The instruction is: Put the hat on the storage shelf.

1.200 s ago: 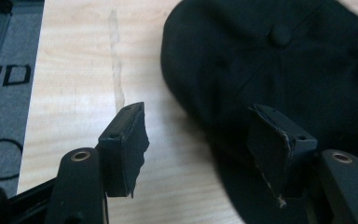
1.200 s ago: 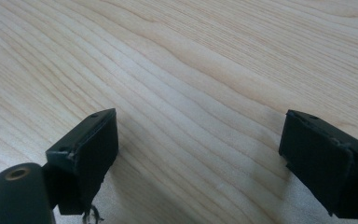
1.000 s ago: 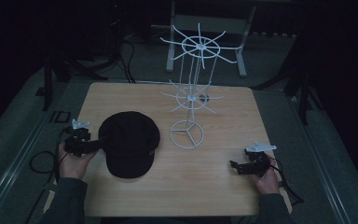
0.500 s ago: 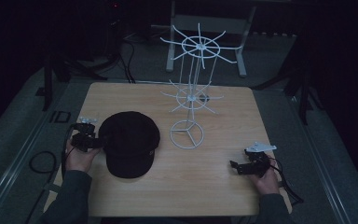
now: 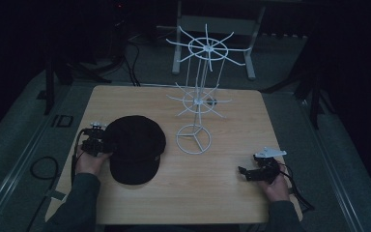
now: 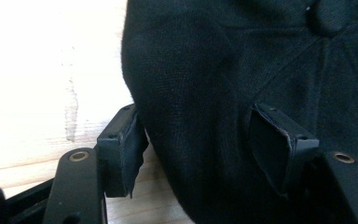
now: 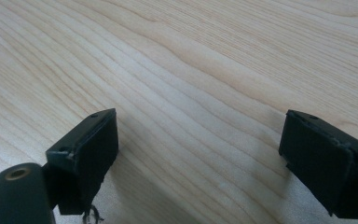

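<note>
Cap [image 5: 135,149] lies flat at centre left of the high view, on the table [image 5: 222,193], with the white rack [image 5: 198,104] just to its right. Left gripper [image 5: 101,142] sits at the cap's left edge, jaws spread around a fold of the crown, one pad [image 6: 121,149] outside, one on the fabric, apparently ready to pinch it. Right gripper [image 5: 251,173] rests lower right, released, well clear.

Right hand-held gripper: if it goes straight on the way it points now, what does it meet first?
Probably nothing soon: the right hand-held gripper points left across bare table, jaws open. Farther along lies the black cap, though depth is unclear.
</note>
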A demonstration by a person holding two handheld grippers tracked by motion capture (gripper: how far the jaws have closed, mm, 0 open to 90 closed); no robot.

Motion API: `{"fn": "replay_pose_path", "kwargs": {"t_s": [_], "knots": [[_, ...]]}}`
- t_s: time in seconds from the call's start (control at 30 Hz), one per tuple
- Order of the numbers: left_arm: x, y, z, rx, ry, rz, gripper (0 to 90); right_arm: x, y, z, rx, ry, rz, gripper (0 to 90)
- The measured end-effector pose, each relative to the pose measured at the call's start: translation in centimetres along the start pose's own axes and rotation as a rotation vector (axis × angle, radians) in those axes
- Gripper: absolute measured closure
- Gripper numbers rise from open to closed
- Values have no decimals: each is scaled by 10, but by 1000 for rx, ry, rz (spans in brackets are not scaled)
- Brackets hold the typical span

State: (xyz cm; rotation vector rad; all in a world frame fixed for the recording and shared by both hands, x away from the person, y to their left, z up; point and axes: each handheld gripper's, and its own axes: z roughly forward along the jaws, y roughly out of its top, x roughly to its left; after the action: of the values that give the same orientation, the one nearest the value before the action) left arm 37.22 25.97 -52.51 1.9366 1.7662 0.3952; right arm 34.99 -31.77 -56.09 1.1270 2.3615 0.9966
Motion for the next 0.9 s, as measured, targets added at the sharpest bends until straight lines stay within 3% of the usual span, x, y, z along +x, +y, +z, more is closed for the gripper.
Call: {"fn": "replay_pose_path", "kwargs": {"t_s": [0.33,0.53,0.87,0.9], "knots": [[3,2,14,70,-66,-37,476,0,0,0,1,0,-1,116],[0,6,14,107,-62,-21,575,0,0,0,1,1,-1,116],[-3,7,11,69,-81,-40,719,0,0,0,1,1,-2,116],[-5,7,9,48,-101,-42,739,0,0,0,1,1,-2,116]]}}
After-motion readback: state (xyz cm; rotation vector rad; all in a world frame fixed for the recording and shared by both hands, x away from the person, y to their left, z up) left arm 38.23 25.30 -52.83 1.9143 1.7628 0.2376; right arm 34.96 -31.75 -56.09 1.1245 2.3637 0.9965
